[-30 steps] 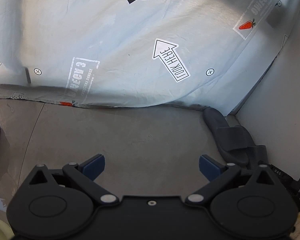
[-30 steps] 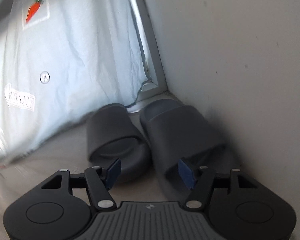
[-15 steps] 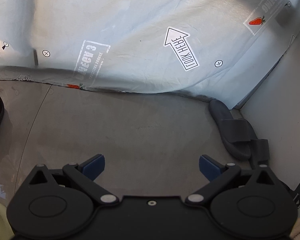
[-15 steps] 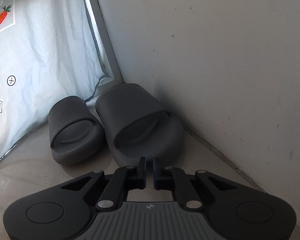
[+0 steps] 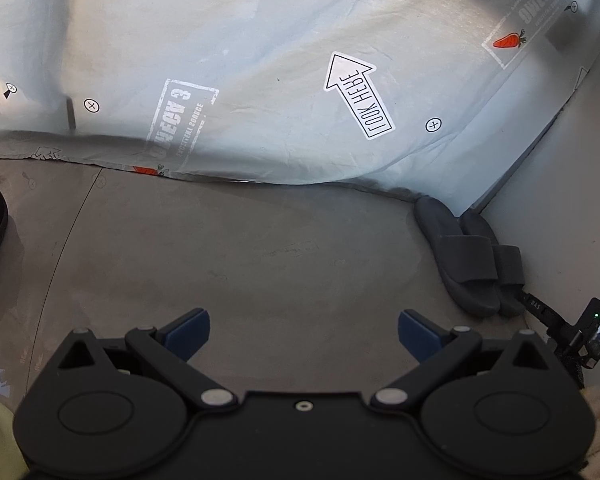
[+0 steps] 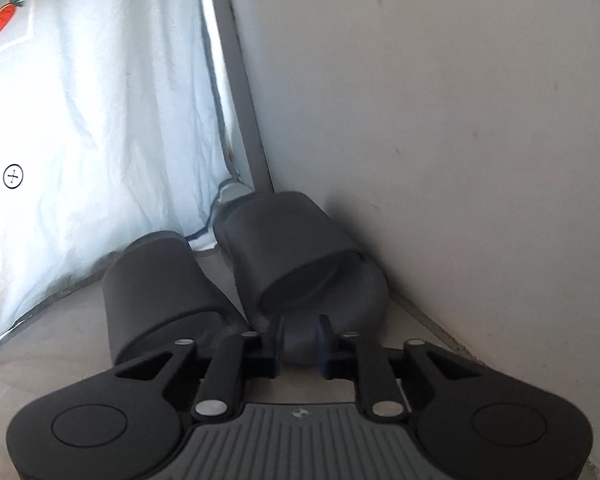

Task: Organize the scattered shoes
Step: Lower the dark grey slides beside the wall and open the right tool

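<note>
Two grey slides lie side by side in the corner where the wall meets the draped sheet, toes toward the corner. The right tongs (image 6: 299,338) have just been opening; now narrow, they straddle the heel of the right slide (image 6: 300,256), apparently without pressing. The left slide (image 6: 160,288) lies just beside. The left tongs (image 5: 303,328) gape wide over bare floor, well apart.

dark grey slides (image 6: 236,280), carrot-printed pale blue sheet (image 5: 260,80)
</note>
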Tool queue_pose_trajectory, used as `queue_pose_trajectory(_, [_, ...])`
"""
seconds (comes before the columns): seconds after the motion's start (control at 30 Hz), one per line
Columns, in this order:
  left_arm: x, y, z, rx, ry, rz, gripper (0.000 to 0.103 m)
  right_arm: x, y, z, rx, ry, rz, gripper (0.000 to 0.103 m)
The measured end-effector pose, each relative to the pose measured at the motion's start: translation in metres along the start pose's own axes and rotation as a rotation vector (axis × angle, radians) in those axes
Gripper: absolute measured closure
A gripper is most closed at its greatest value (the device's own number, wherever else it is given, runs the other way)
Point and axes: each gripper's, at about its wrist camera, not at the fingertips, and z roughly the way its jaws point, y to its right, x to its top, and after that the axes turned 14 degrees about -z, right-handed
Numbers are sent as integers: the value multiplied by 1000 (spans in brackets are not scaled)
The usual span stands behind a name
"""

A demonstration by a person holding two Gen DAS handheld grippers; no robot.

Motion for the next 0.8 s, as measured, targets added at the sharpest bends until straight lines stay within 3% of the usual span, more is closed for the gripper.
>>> queue_pose_trajectory(0.03, [0,0,3,-5,-9,-1,1,2,-10,-2,27,27,-38,19])
queue_pose_trajectory(0.07, [0,0,5,-14,-18,0,1,5,-20,-3,63,50,-79,5])
queue_pose_trajectory(0.17, [-2,5,9,-59,-38,19,1,13,-53,11,101,82,-202,5])
queue_pose_trajectory(0.3, [-5,10,12,-80,-55,40,1,23,-72,50,95,19,-253,5])
queue_pose_trajectory(0.37, [-6,10,15,-81,-63,30,1,27,-79,66,90,4,-280,11])
queue_pose_trajectory(0.47, [-7,8,18,-76,-67,25,1,28,-84,69,49,4,-256,14])
queue_pose_trajectory(0.6, [-4,7,16,-64,-63,28,1,26,-99,68,-91,-3,-216,15])
queue_pose_trajectory(0.8, [2,2,-2,-23,0,36,1,31,-95,77,-96,-12,-172,14])
